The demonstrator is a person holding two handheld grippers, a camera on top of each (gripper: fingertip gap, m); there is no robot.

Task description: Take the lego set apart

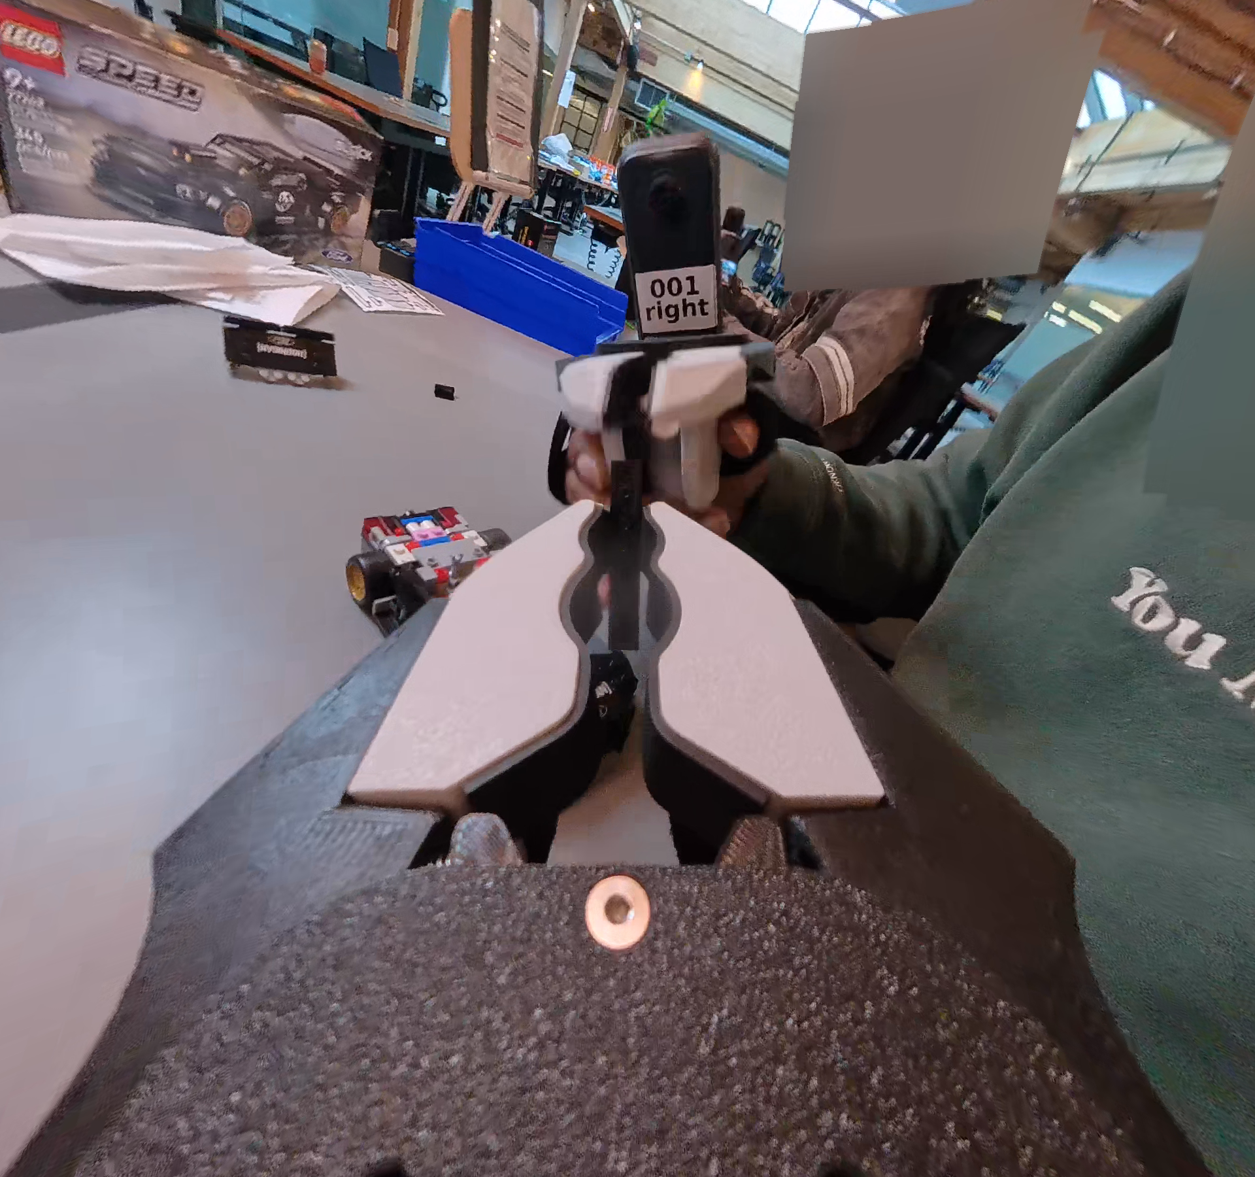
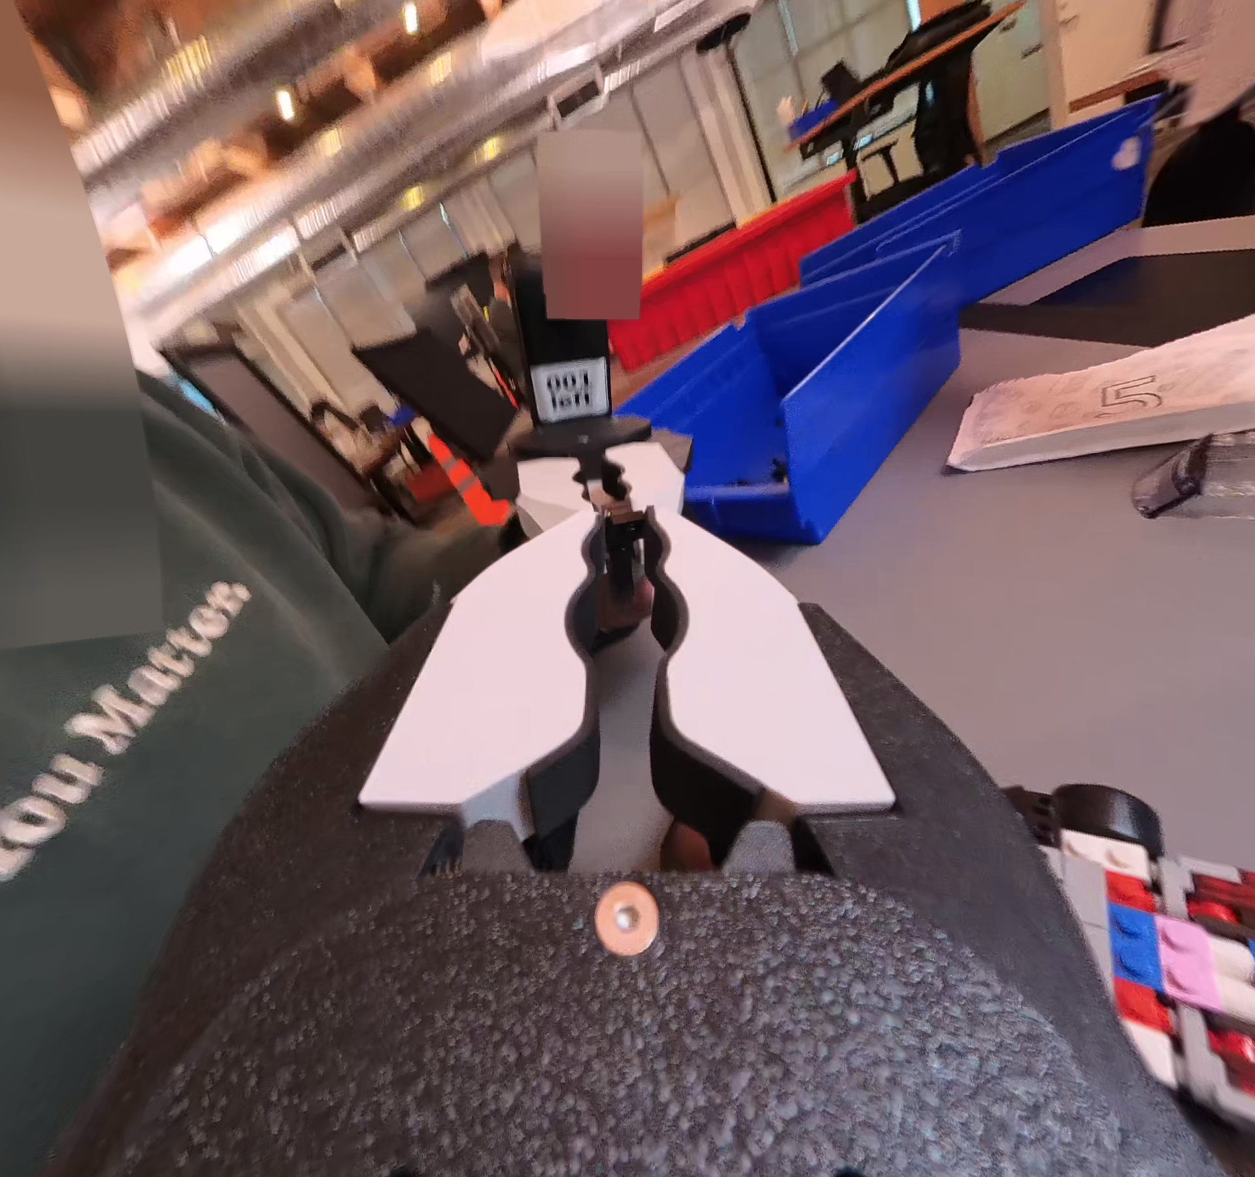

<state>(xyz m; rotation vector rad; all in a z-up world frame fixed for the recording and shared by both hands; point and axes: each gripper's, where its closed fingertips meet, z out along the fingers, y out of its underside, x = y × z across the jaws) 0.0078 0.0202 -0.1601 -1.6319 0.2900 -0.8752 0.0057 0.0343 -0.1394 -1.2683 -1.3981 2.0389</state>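
My left gripper point(image 1: 621, 523) and my right gripper point(image 2: 621, 523) face each other tip to tip above the grey table point(image 1: 204, 533). Both are shut on the same thin black lego piece point(image 1: 625, 574), which is held in the air between them; it also shows in the right wrist view point(image 2: 619, 560). The right gripper shows opposite in the left wrist view point(image 1: 635, 411), the left gripper in the right wrist view point(image 2: 604, 472). The partly stripped lego car point(image 1: 421, 560), with red, white, blue and pink bricks and gold-hubbed wheels, stands on the table beside and below the grippers point(image 2: 1188, 940).
A black lego plate point(image 1: 282, 353) and a small black piece point(image 1: 445, 391) lie loose on the table. Behind them are the set's box point(image 1: 170, 139), a white paper bag point(image 1: 170, 261) and a sticker sheet point(image 1: 387, 292). Blue bins point(image 2: 849, 397) stand at the table's edge. A person in a green sweatshirt point(image 1: 1086, 601) is close. The tips of both grippers are at nearly the same place.
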